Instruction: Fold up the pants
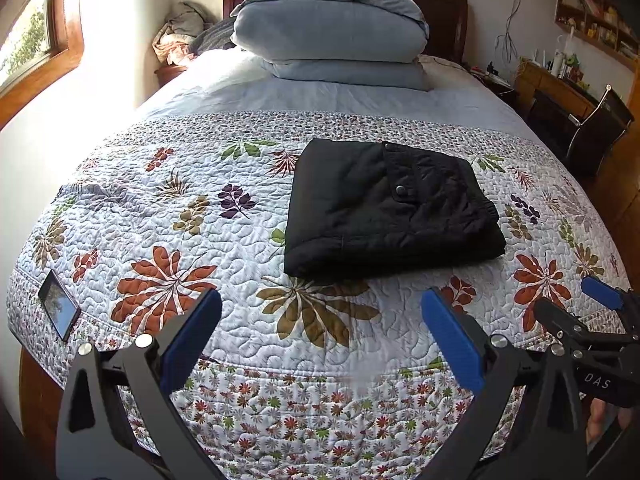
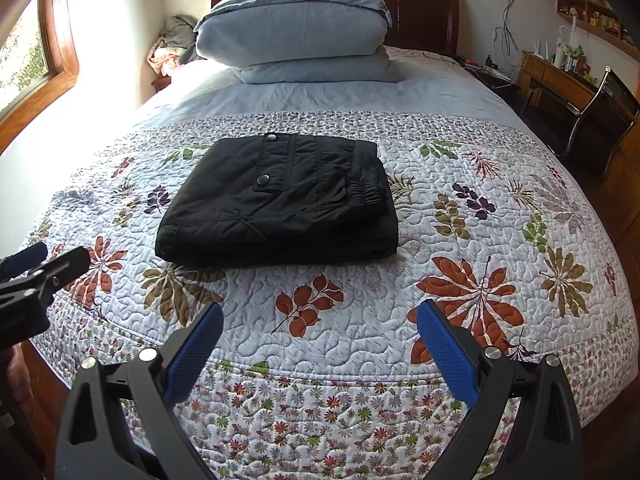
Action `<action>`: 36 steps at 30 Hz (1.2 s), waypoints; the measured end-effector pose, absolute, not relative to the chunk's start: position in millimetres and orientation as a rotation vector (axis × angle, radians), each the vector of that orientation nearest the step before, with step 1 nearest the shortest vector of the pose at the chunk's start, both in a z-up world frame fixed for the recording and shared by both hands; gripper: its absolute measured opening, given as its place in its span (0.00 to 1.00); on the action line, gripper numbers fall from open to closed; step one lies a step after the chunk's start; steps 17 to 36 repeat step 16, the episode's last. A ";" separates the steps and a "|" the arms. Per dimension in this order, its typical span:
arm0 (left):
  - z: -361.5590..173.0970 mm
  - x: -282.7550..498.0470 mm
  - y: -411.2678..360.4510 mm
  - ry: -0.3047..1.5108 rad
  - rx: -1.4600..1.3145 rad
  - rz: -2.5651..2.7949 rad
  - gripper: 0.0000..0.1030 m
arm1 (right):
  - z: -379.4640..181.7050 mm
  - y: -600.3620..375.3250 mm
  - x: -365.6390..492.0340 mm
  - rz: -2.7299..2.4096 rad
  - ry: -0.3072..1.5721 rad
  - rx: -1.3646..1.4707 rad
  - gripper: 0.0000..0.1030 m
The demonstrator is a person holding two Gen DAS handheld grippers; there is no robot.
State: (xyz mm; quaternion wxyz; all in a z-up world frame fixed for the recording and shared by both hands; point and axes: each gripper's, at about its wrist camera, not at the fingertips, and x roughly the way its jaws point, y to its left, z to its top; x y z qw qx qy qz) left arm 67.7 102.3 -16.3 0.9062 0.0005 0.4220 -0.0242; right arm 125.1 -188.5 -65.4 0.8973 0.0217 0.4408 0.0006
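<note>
Item: black pants (image 1: 390, 208), folded into a compact rectangular bundle, lying flat on the floral quilt (image 1: 240, 240) of a bed. In the left wrist view the bundle sits at about 1 o'clock from frame centre; in the right wrist view it sits at about 11 o'clock. Two metal snap buttons and an elasticated waistband section show on the top layer. Neither tool touches the bundle.

Left gripper (image 1: 320, 332): blue-padded fingers spread wide, nothing between them, held above the quilt's near edge, well apart from the pants. It appears again in the right wrist view at 9 o'clock, by the frame edge.

Right gripper (image 2: 320, 340): blue-padded fingers likewise spread wide and empty, poised over the near border of the quilt, well apart from the pants. Its tip shows in the left wrist view at 4 o'clock, with part of a hand (image 1: 598, 420) visible beneath it.

Surroundings: phone (image 1: 59, 305) lying on the quilt near its left edge, at 8 o'clock in the left wrist view. Two pale blue pillows (image 1: 332, 36) stacked at 12 o'clock against a dark wooden headboard (image 1: 444, 12). Window (image 1: 28, 36) with wooden frame at 10 o'clock. Desk (image 1: 548, 80) and black chair (image 1: 596, 128) at 2 o'clock, beside the bed.
</note>
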 end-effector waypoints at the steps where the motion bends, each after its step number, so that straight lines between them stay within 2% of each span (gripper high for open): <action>1: -16.3 67.9 102.1 0.870 0.005 -0.051 0.97 | -65.8 -188.5 125.5 0.001 0.914 0.046 0.95; 36: -17.9 69.2 98.8 0.879 0.012 -0.071 0.97 | -69.1 -190.2 127.1 -0.006 0.923 0.056 0.95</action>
